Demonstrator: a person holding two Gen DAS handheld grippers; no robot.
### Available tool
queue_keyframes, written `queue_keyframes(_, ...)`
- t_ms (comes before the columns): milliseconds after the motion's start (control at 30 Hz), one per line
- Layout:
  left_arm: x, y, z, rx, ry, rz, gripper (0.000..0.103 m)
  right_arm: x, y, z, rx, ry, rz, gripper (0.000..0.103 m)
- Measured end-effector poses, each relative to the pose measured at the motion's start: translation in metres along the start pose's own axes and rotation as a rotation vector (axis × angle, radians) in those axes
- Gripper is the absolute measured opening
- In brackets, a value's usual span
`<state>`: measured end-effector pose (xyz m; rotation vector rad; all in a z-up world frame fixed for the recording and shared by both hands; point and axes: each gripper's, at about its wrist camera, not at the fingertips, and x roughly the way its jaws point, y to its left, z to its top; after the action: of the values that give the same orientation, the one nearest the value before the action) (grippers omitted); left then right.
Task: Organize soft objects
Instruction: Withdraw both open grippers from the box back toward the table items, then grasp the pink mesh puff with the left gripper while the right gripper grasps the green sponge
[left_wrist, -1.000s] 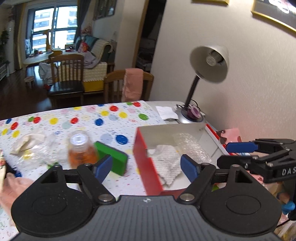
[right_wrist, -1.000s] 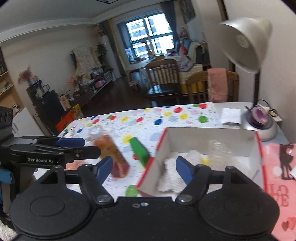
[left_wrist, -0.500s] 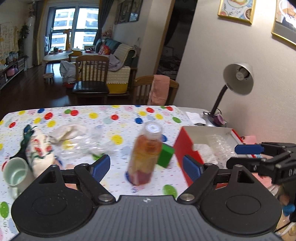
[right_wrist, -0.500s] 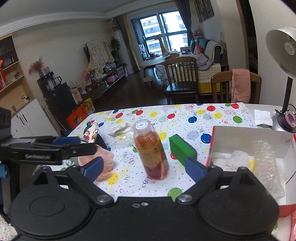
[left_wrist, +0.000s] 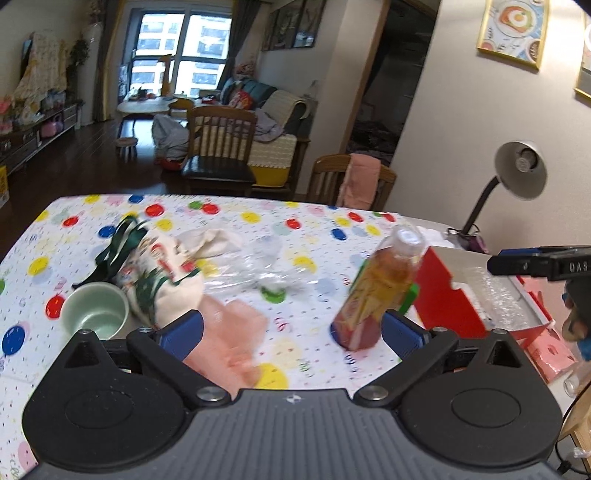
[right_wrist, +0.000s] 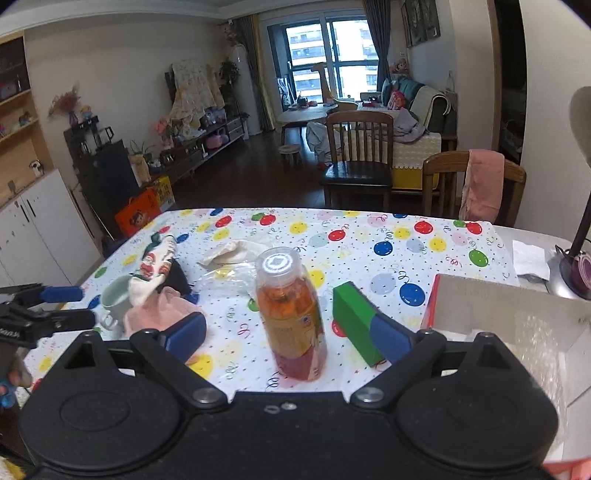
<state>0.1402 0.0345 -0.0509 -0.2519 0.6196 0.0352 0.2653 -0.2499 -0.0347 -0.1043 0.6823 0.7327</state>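
A pink cloth (left_wrist: 229, 332) lies crumpled on the dotted tablecloth just ahead of my left gripper (left_wrist: 293, 334). Its jaws are opening, and nothing sits between them. Beyond it are a printed cloth bag (left_wrist: 155, 266), a cream cloth (left_wrist: 210, 240) and crinkled clear plastic (left_wrist: 258, 273). The red box (left_wrist: 450, 295) on the right holds a white cloth and bubble wrap (right_wrist: 546, 332). My right gripper (right_wrist: 288, 336) is open. An orange drink bottle (right_wrist: 288, 306) stands upright ahead between its fingers, untouched. The pink cloth (right_wrist: 159, 310) lies to its left.
A pale green mug (left_wrist: 96, 314) stands left of the pink cloth. A green block (right_wrist: 354, 317) lies between bottle and box. A desk lamp (left_wrist: 517, 173) stands at the far right by the wall. Wooden chairs (right_wrist: 358, 147) stand beyond the table's far edge.
Both views have swung left, away from the red box toward the table's middle. The mug, printed bag and pink cloth have come into view. Both pairs of jaws stand wider.
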Motion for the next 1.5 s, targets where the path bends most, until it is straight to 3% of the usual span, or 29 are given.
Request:
queue_keyframes(133,0.007,0.016,-0.008,-0.038,-0.013,0.042,0.103,0.021,-0.015,0.009,-0.021,0.031,-0.027,0.096)
queue_keyframes(300,0.021,0.028,-0.016,-0.078,-0.020,0.127,0.103,0.056,-0.041,0.023,-0.064,0.110,0.007,0.094)
queue_keyframes(500,0.044,0.028,-0.031,-0.066,0.014,0.170,0.103,0.100,-0.054,0.035,-0.182,0.207,-0.004,0.090)
queue_keyframes(633,0.063,0.024,-0.045,-0.023,0.042,0.218,0.103,0.130,-0.064,0.040,-0.189,0.273,0.015,0.089)
queue_keyframes(833,0.090,0.036,-0.055,-0.071,0.089,0.269,0.103,0.163,-0.066,0.045,-0.200,0.349,0.062,0.087)
queue_keyframes(1233,0.123,0.038,-0.065,-0.075,0.134,0.240,0.103,0.186,-0.098,0.058,-0.077,0.397,0.167,0.084)
queue_keyframes(1500,0.132,0.042,-0.066,-0.097,0.149,0.239,0.102,0.193,-0.084,0.045,-0.275,0.484,0.229,0.077)
